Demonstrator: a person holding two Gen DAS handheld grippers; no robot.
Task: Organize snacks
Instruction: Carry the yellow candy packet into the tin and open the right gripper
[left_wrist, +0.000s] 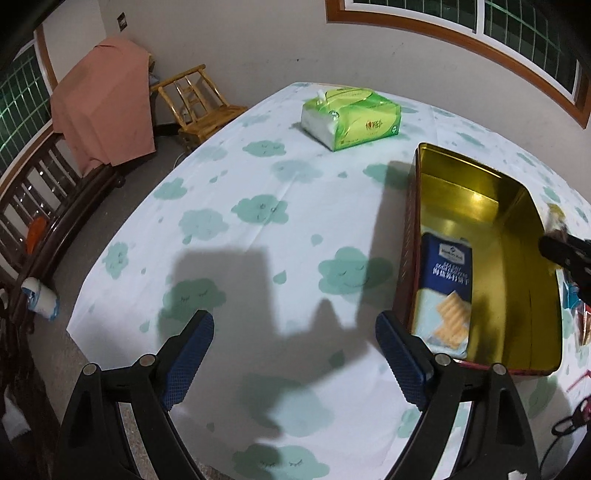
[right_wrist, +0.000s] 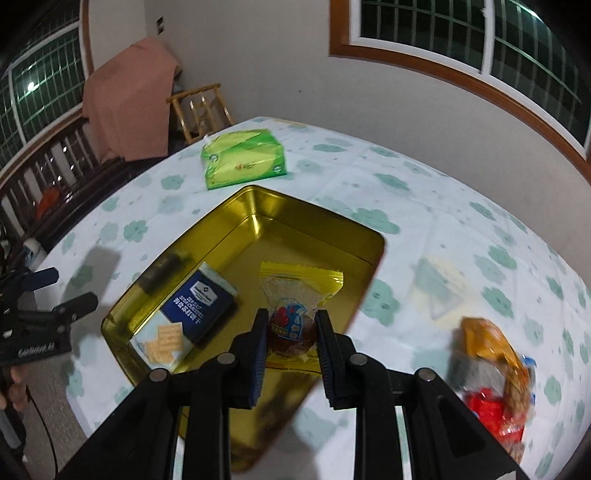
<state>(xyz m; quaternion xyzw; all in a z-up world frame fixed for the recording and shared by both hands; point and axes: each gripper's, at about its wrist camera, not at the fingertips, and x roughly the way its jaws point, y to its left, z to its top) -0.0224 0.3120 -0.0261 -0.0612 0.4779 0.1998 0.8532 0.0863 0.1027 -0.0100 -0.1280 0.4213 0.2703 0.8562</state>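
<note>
Snack tin, part-filled — two grippers over the table.
Right gripper (right_wrist: 290, 332) clamped on a yellow-wrapped snack (right_wrist: 295, 295) above the gold tin (right_wrist: 258, 206); blue cracker box (right_wrist: 199, 302) lies inside at lower left; left gripper (left_wrist: 295, 332) spread apart, empty — green tissue pack (right_wrist: 243, 158) beyond, upper centre.

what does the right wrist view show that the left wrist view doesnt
Only the right wrist view shows the right claw shut on a yellow-wrapped snack above the gold tin, and loose snack packs on the tablecloth to its right. Only the left wrist view shows the left claw head-on, open and empty over bare tablecloth. Both show the tin, the blue cracker pack lying inside it, the green tissue pack and the wooden chair.
</note>
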